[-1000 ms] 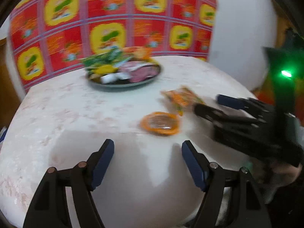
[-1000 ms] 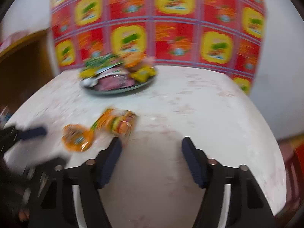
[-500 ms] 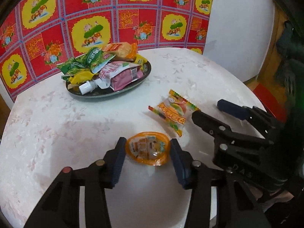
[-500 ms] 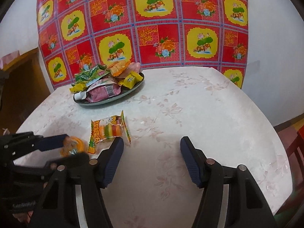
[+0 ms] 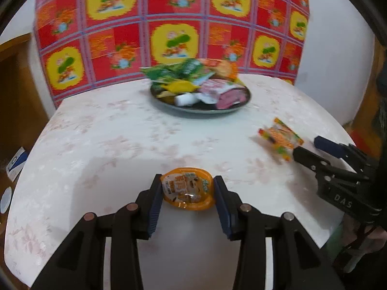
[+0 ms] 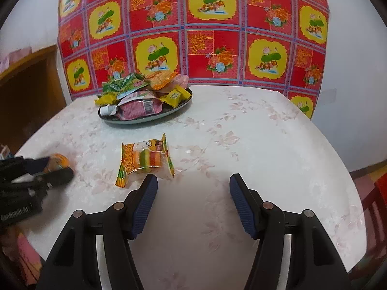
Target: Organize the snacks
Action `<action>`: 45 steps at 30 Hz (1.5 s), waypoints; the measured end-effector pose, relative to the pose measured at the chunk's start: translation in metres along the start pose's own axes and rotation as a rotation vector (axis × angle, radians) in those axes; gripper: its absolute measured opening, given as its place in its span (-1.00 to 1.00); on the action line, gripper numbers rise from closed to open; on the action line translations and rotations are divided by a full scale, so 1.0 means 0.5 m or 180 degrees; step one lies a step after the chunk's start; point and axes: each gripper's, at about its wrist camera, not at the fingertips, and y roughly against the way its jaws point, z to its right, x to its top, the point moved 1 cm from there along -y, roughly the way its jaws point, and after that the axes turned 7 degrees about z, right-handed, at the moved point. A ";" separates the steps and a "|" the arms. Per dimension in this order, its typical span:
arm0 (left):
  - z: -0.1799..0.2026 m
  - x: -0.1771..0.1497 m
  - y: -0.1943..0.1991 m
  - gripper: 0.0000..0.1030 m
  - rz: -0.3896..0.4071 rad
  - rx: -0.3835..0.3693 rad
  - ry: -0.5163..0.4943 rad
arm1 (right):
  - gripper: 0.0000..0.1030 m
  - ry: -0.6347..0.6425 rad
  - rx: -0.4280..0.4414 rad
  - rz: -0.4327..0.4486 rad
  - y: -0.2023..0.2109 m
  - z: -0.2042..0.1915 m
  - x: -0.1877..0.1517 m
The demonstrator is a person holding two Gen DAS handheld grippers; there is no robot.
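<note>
A small orange jelly cup [image 5: 187, 188] sits between the blue pads of my left gripper [image 5: 187, 193], which is shut on it just above the white floral table [image 5: 108, 140]. In the right wrist view that cup [image 6: 59, 159] peeks out of the left gripper [image 6: 56, 169] at the far left. A gummy-candy packet [image 6: 145, 159] lies flat just ahead of my right gripper [image 6: 193, 188], which stands open and holds nothing. The same packet [image 5: 280, 139] lies beside the right gripper [image 5: 308, 147]. At the back, a dark plate [image 5: 200, 110] carries several snack packs.
A red and yellow patterned cloth [image 6: 193, 36] hangs on the wall behind the table. A brown wooden cabinet [image 6: 26, 91] stands at the left. The table's rounded front edge is close under both grippers, and a red chair [image 6: 377, 193] is at the right.
My left gripper closed from wide open onto the orange cup and then shifted with it, so the plate now appears more central. The right gripper stayed put and open.
</note>
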 end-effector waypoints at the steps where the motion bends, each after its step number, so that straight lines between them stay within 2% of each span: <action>1: -0.006 -0.002 0.002 -0.17 0.0015 -0.0024 0.0018 | 0.25 0.0040 -0.0013 -0.0007 0.000 -0.003 0.000; 4: -0.012 -0.006 0.005 -0.18 0.0058 -0.0026 0.0024 | 0.27 0.0139 0.0093 -0.0041 -0.003 -0.008 0.001; 7: -0.016 -0.010 0.005 -0.17 0.0129 -0.0029 0.0086 | 0.49 0.0489 0.0680 -0.0118 0.001 -0.021 0.000; 9: -0.019 -0.013 0.007 -0.16 0.0181 -0.0076 0.0141 | 0.49 0.0650 0.0858 -0.0156 0.007 -0.023 -0.002; 13: -0.019 -0.014 0.005 -0.15 0.0244 -0.0091 0.0159 | 0.49 0.0584 0.1076 -0.0166 0.014 -0.024 0.018; 17: -0.009 -0.016 0.004 -0.14 0.0263 -0.0036 0.0064 | 0.49 0.0624 0.0792 -0.0222 -0.020 -0.050 0.048; 19: -0.015 -0.015 0.004 -0.13 0.0259 -0.0090 0.0116 | 0.49 0.0624 0.0611 -0.0360 -0.051 -0.064 0.056; 21: -0.022 -0.014 0.005 -0.13 0.0258 -0.0154 0.0188 | 0.49 0.0523 0.0599 -0.0593 -0.079 -0.068 0.059; 24: -0.024 -0.015 0.005 -0.13 0.0265 -0.0179 0.0194 | 0.44 0.0208 0.0698 -0.0610 -0.081 -0.049 0.066; 26: -0.022 -0.016 0.006 -0.12 0.0273 -0.0169 0.0162 | 0.03 0.0196 0.0664 -0.0573 -0.075 -0.043 0.064; 28: -0.021 -0.018 0.007 -0.12 0.0287 -0.0167 0.0146 | -0.15 0.0342 0.0596 -0.0557 -0.064 -0.046 0.058; 33: -0.020 -0.026 0.011 -0.12 0.0351 -0.0165 0.0134 | -0.19 0.0459 0.0724 -0.0486 -0.008 -0.059 0.028; 37: -0.010 -0.038 0.019 -0.12 0.0434 -0.0140 0.0007 | -0.19 0.0537 0.0680 -0.0420 0.026 -0.066 0.004; 45: -0.004 -0.064 0.052 -0.11 0.0507 -0.0271 0.0094 | -0.17 0.0546 0.0667 -0.0132 0.049 -0.049 -0.022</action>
